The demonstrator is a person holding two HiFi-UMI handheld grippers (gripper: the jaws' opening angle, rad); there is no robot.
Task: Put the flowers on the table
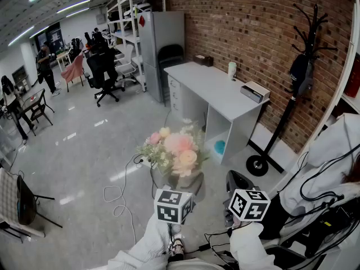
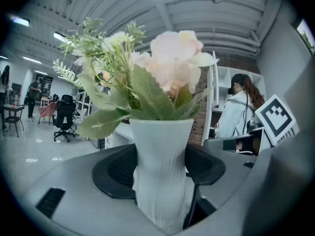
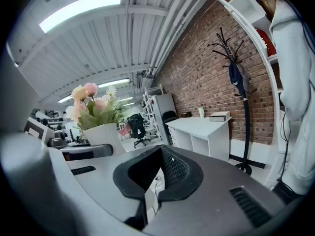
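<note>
Seen from the head camera, the left gripper (image 1: 179, 193) clasps a pale ribbed ceramic vase (image 1: 190, 183) of pink, cream and white artificial flowers (image 1: 173, 149), the blooms rising directly ahead of its jaws. The right gripper (image 1: 237, 184) hangs just beside it, to its right, and the long white table (image 1: 208, 83) stands well beyond both, against a red brick wall (image 1: 253, 27). From the left gripper's own camera, the black pads (image 2: 115, 168) press either side of the vase's narrow waist, with leaves and petals spreading above them and the right gripper's marker cube (image 2: 276, 118) off to the right. From the right gripper's camera, its jaws are drawn together on nothing, only a sliver of floor showing between them. The flowers stand to its left, the table ahead and to the right, near a black coat stand (image 3: 245, 132).
</note>
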